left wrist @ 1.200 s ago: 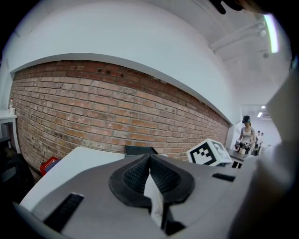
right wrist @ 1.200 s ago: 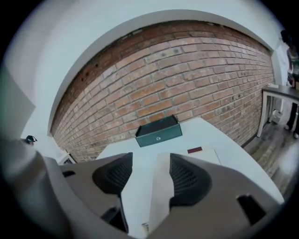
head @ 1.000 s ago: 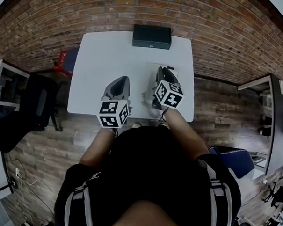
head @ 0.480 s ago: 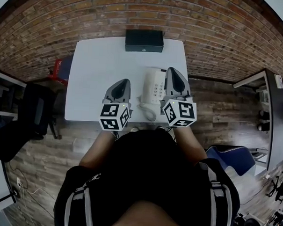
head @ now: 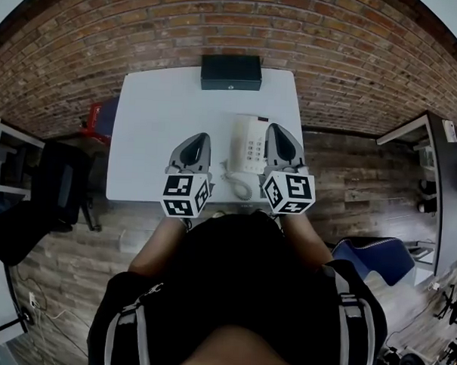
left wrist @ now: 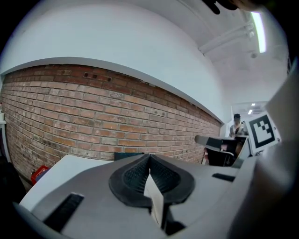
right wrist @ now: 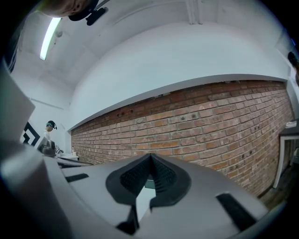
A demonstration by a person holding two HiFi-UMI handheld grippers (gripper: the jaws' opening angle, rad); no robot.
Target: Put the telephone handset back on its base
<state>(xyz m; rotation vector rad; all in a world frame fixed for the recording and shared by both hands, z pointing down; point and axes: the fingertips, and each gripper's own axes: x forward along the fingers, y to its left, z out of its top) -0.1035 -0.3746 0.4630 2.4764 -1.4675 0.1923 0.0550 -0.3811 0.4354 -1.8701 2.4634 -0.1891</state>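
The white telephone (head: 249,145) sits on the white table (head: 156,114), right of middle, keypad up. Its handset (head: 237,140) appears to lie along the left side of the base, and the coiled cord (head: 242,188) loops toward the front edge. My right gripper (head: 277,129) hovers just right of the phone, apart from it, shut with nothing between its pads (right wrist: 159,175). My left gripper (head: 198,137) hangs left of the phone, also shut and empty, pads (left wrist: 163,175) meeting in a V. Both gripper views look over the table at the brick wall.
A black box (head: 231,72) stands at the table's back edge. Left of the table on the floor are a red object (head: 103,112) and a black chair (head: 58,178). A blue chair (head: 376,256) is at the right. A person (left wrist: 237,126) stands far off.
My right gripper has come off the telephone, moving right and back toward me, so the phone now shows uncovered. The left gripper has hardly moved.
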